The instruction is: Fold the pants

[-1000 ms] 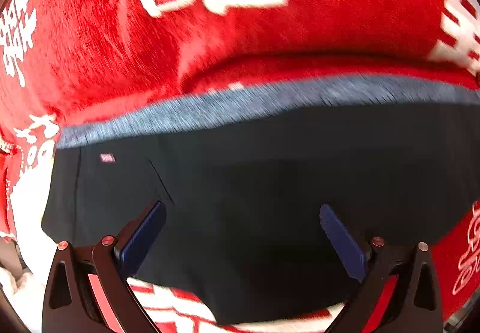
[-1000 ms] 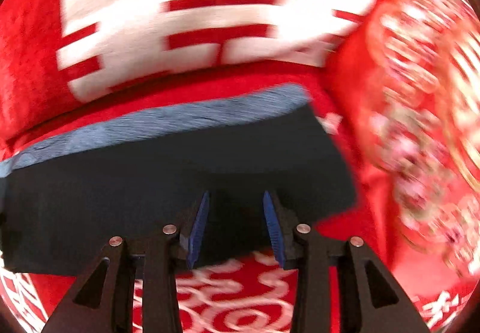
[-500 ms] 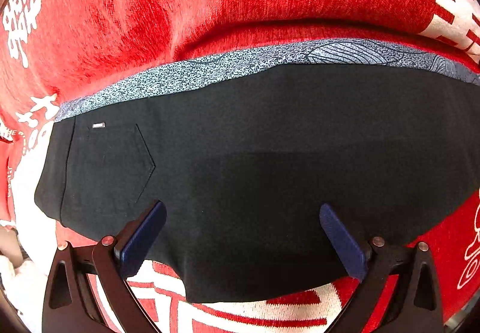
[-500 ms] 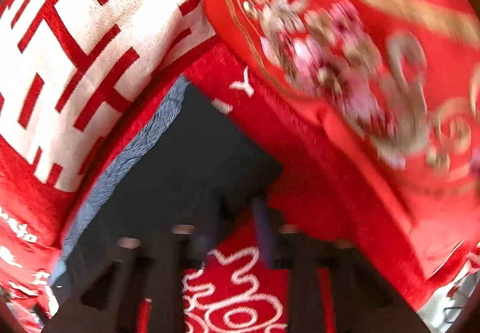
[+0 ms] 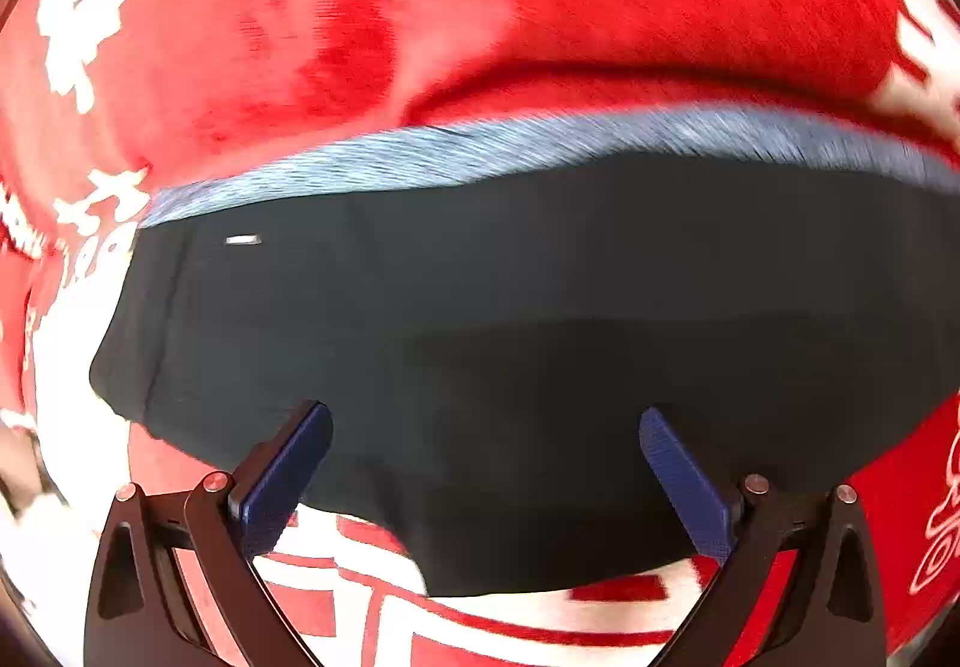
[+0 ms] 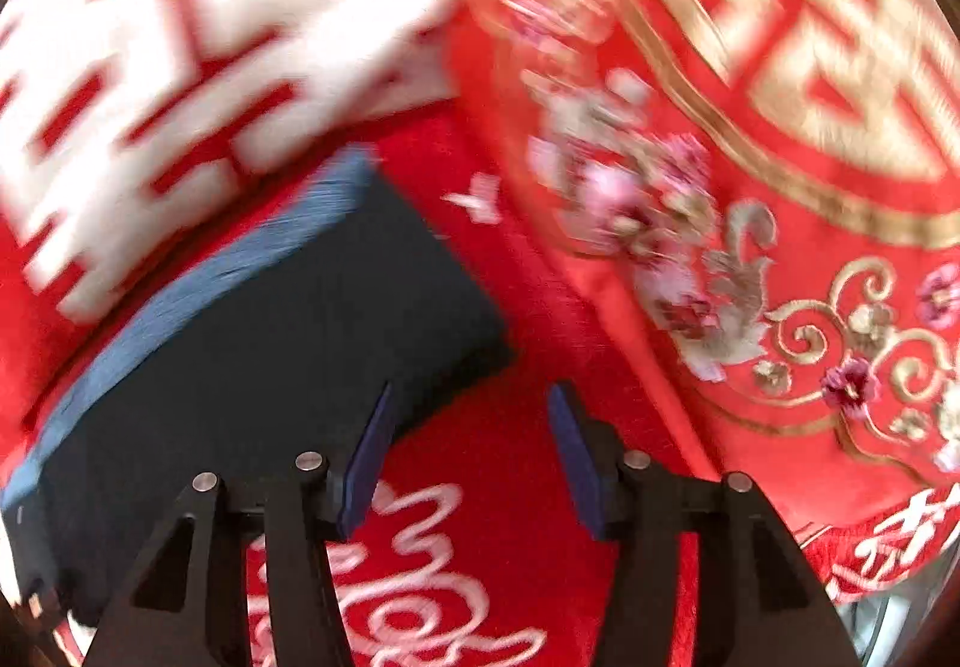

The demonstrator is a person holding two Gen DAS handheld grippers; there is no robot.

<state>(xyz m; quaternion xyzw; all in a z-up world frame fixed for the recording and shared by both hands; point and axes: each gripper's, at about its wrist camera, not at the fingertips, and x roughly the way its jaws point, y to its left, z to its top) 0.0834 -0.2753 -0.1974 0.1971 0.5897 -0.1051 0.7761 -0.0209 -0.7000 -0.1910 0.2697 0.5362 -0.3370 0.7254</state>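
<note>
The black pants (image 5: 510,319) lie folded flat on a red blanket, with a blue-grey patterned band (image 5: 540,144) along their far edge. My left gripper (image 5: 486,463) is open and empty, its blue pads just above the pants' near edge. In the right wrist view the pants (image 6: 288,343) lie to the left, their right corner near the middle. My right gripper (image 6: 471,451) is open and empty above the red blanket, just right of that corner.
The red blanket (image 5: 240,36) with white characters covers the whole surface. A red embroidered cushion (image 6: 780,187) with gold and pink flowers rises to the right of the pants.
My right gripper has opened, let go of the pants' right corner and swung to the right. My left gripper stays open; its view has shifted slightly.
</note>
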